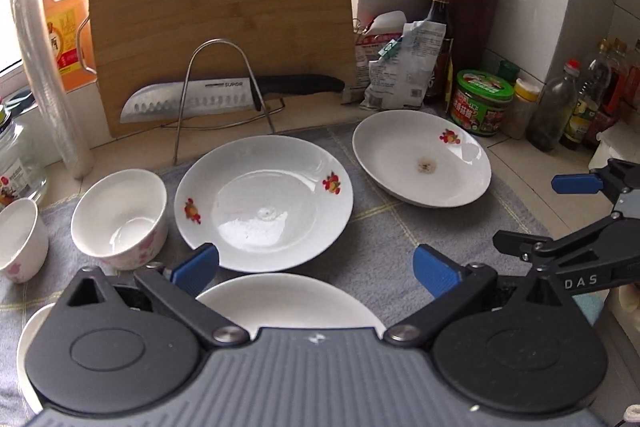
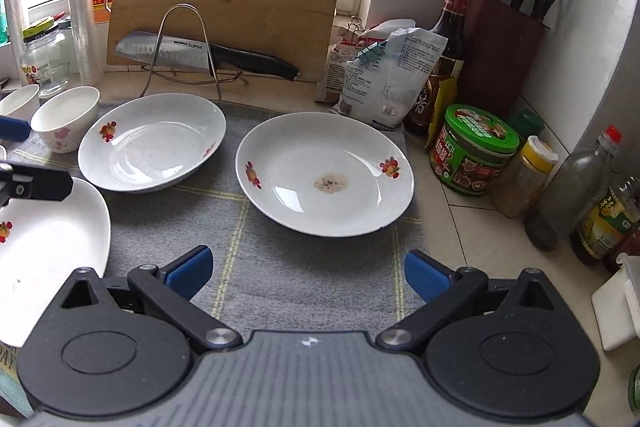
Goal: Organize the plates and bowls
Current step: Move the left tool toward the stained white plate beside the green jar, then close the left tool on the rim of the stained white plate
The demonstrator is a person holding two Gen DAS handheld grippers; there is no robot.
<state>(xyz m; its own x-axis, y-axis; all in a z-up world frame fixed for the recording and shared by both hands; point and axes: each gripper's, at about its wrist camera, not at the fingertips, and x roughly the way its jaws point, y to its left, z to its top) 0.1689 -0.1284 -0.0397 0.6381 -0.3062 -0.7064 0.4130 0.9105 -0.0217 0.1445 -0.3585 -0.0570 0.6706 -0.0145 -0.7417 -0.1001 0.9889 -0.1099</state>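
Note:
Three white plates with fruit prints lie on a grey cloth (image 1: 384,255). The middle plate (image 1: 264,203) is also in the right wrist view (image 2: 152,143). The stained right plate (image 1: 422,159) shows there too (image 2: 324,175). The near plate (image 1: 288,301) lies under my left gripper (image 1: 316,269), which is open and empty. Two white bowls with pink flowers (image 1: 120,217) (image 1: 20,239) stand to the left. My right gripper (image 2: 308,273) is open and empty over bare cloth, in front of the stained plate.
A cutting board (image 1: 220,23), a knife (image 1: 232,93) and a wire rack (image 1: 222,91) stand at the back. Bags, jars, bottles (image 2: 476,151) and a knife block (image 2: 500,47) crowd the right side. A glass jar (image 1: 16,163) and stacked cups (image 1: 48,75) stand left.

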